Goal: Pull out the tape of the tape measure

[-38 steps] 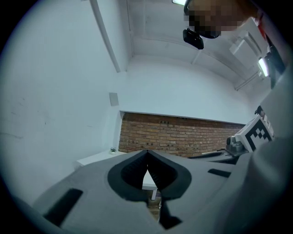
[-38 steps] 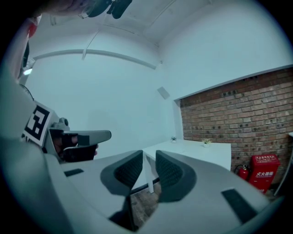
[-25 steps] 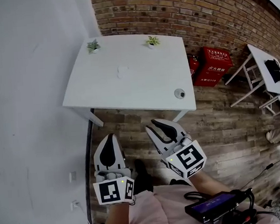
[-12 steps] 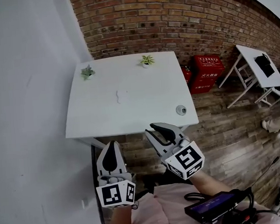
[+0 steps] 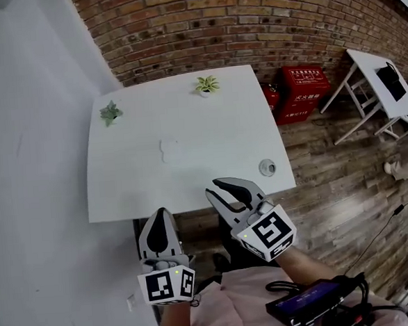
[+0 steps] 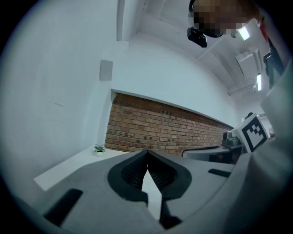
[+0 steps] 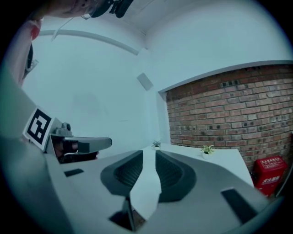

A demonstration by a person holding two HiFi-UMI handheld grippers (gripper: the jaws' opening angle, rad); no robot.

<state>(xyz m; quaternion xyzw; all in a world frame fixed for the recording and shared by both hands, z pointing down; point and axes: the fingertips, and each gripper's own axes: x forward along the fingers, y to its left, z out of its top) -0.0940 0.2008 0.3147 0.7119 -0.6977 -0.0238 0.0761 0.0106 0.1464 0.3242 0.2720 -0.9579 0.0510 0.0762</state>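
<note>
The tape measure (image 5: 267, 166), a small round grey case, lies near the front right corner of the white table (image 5: 143, 184). My right gripper (image 5: 218, 188) hovers over the table's front edge, left of and nearer than the case. Its jaws stand slightly apart with nothing between them, and the right gripper view (image 7: 149, 156) shows only tabletop through the gap. My left gripper (image 5: 159, 219) is lower left, just short of the table edge, its jaws shut and empty, the tips meeting in the left gripper view (image 6: 147, 153). Neither gripper view shows the tape measure.
Two small potted plants (image 5: 206, 85) (image 5: 110, 112) stand at the table's far edge, by the brick wall. A faint white patch (image 5: 170, 151) marks the table's middle. A white wall runs along the left. Red boxes (image 5: 303, 83) and another white table (image 5: 386, 83) sit to the right.
The head view has come closer to the table, which now sits lower and larger in the frame. Both grippers have reached its front edge. Their jaws have not changed.
</note>
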